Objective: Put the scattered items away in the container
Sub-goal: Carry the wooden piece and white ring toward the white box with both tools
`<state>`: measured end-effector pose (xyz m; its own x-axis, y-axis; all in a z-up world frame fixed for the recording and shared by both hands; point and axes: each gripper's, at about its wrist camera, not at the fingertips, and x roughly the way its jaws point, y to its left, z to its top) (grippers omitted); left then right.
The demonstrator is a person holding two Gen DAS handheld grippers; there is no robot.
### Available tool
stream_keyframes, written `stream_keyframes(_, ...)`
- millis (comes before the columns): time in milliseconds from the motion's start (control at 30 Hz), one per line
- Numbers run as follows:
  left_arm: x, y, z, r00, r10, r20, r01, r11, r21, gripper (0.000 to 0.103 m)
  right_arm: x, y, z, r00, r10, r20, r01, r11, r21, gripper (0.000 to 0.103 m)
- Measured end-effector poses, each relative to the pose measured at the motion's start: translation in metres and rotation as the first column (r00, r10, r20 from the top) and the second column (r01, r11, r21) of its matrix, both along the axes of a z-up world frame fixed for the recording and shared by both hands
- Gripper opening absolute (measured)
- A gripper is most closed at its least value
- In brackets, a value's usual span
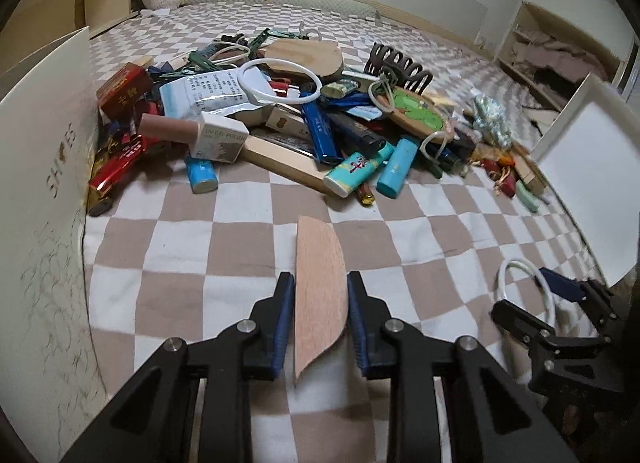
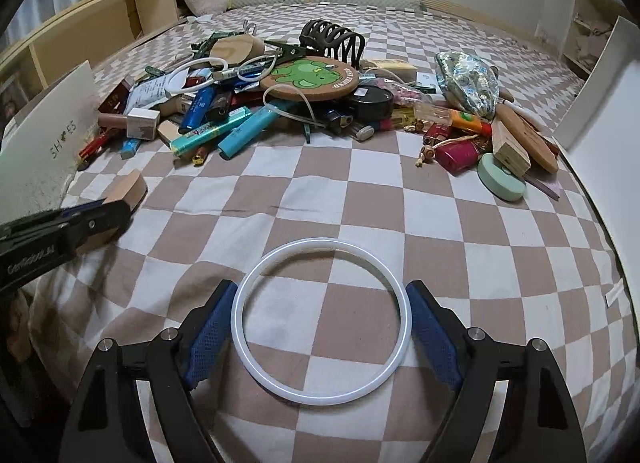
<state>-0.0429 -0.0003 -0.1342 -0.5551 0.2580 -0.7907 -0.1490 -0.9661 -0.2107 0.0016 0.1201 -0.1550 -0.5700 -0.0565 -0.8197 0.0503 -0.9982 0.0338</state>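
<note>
The left hand-held gripper is clamped on a thin wood slice, held edge-up above the checkered bed. The right hand-held gripper has its blue pads against both sides of a white ring, which lies flat between them. From the right wrist view the left one sits at 9 o'clock, slice in its jaws. The clutter pile — lighters, a frog coaster, a dark hair claw — lies at 12 o'clock, with a smaller heap at 2 o'clock. A white box wall marked "SHOES" stands at 9 o'clock in the left wrist view, touching the pile's edge; another white panel stands at 3 o'clock.
</note>
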Motion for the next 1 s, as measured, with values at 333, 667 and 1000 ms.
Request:
stream_keyframes(333, 0.007, -0.004, 0.044, 0.995, 0.001, -0.103, 0.003, 1.000, 0.030, 0.026, 0.000, -0.001, 0.032, 0.997, -0.016, -0.075, 0.014, 1.000, -0.028, 0.085)
stream_keyframes(667, 0.011, -0.028, 0.101, 0.973, 0.049, -0.227, -0.042, 0.998, 0.036, 0.026, -0.015, -0.020, 0.083, 0.985, 0.010, -0.174, -0.017, 0.999, -0.034, 0.085)
stream_keyframes(1000, 0.017, -0.063, 0.148, 0.948, 0.097, -0.303, -0.098, 0.995, 0.010, 0.026, -0.028, -0.058, 0.131, 0.960, 0.087, -0.268, -0.095, 0.995, -0.017, 0.085)
